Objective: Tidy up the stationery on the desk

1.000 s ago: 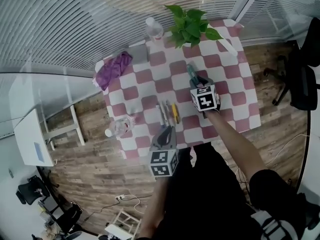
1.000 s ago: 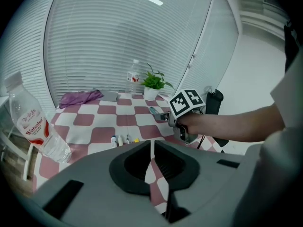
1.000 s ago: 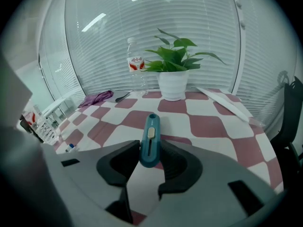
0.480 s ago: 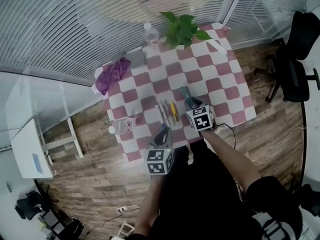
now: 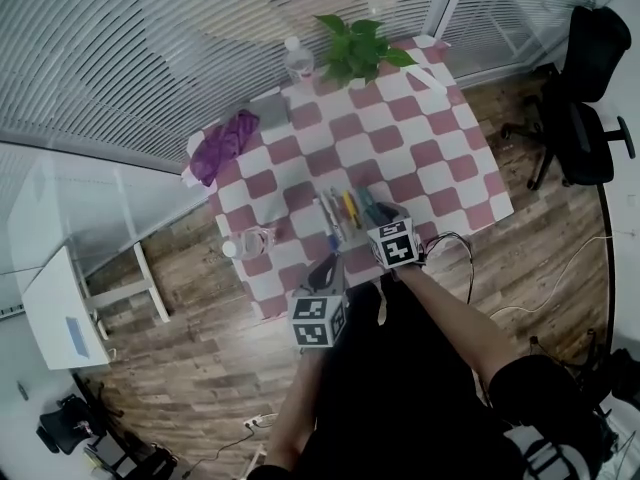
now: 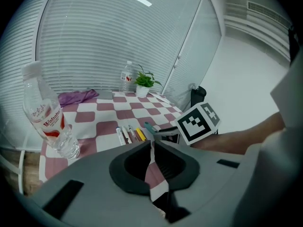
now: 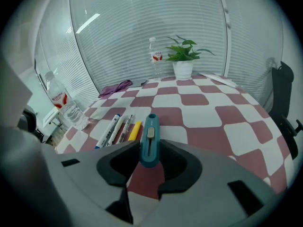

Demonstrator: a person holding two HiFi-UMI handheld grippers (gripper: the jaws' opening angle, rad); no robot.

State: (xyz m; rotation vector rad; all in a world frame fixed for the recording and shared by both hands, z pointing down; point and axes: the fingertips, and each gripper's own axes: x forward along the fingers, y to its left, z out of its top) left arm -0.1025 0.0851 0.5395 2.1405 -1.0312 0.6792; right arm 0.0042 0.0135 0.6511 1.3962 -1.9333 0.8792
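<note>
At the far left corner of the checkered tabletop (image 5: 425,158) a purple cloth (image 5: 222,143) is seen, and a clear water bottle (image 5: 250,241) stands by the left edge, toward the near left corner. The left gripper (image 6: 152,144) is held over the near edge with its fingers drawn together to a narrow slit and nothing between them.

Just beyond it, close to the near edge, a row of stationery is laid out side by side: a white marker (image 7: 109,130), thinner pens, then a yellow pen (image 7: 135,130). Immediately right of the yellow pen, a teal utility knife (image 7: 151,126) is gripped between the fingers of the right gripper (image 7: 149,142), lined up with the row. Whether the knife already rests on the tabletop cannot be told.

The step in hand is judged to be adding the knife to the row. The next move calls for it to be lowered flat, parallel to the yellow pen, and then for the fingers to be parted and drawn back without the row being nudged.
</note>
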